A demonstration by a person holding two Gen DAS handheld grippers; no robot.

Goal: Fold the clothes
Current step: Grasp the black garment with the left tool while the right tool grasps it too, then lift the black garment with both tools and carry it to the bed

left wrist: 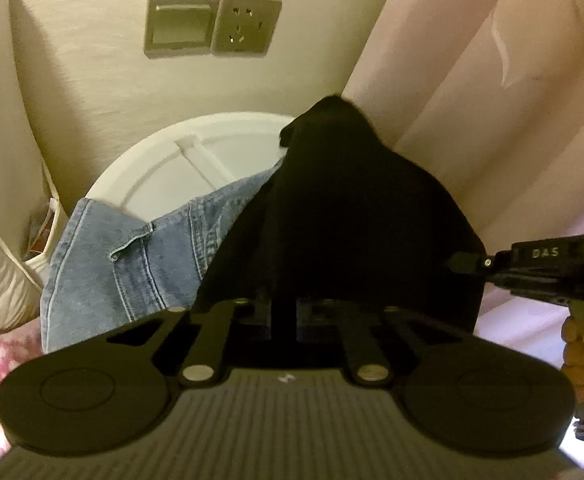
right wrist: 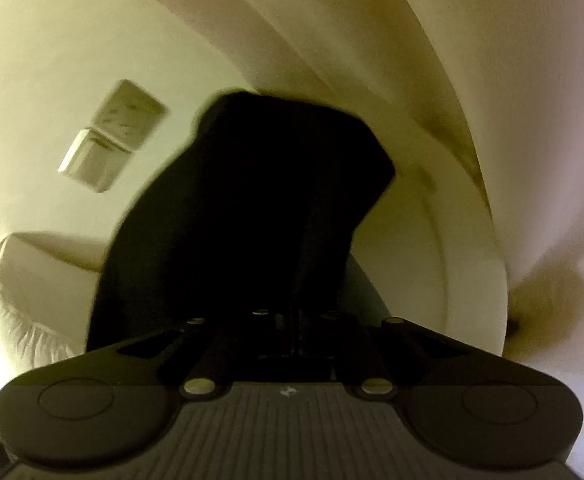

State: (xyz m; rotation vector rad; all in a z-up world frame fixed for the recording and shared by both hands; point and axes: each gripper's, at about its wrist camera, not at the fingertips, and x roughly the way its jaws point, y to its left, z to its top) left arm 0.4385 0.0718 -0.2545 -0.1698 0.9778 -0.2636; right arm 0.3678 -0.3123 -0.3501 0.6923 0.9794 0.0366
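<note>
**Black garment held up by both tools**

Both tools are pinching one black garment (left wrist: 343,216): the left tool (left wrist: 284,312) and right tool (right wrist: 295,332) are holding it aloft over one pair of jeans (left wrist: 132,256) lying on a white round surface (left wrist: 196,152). The next move probably calls for lowering it flat, edges aligned.

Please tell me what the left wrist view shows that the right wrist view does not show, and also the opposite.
Only the left wrist view shows the blue jeans lying over a white round table, a pink curtain, the right gripper seen from the side, and the hand holding it.

Only the right wrist view shows a white pillow at lower left and a broad pale curved surface at right; what it is cannot be told.

Both show the black garment held up in front of the camera, and the wall switch and socket.
</note>
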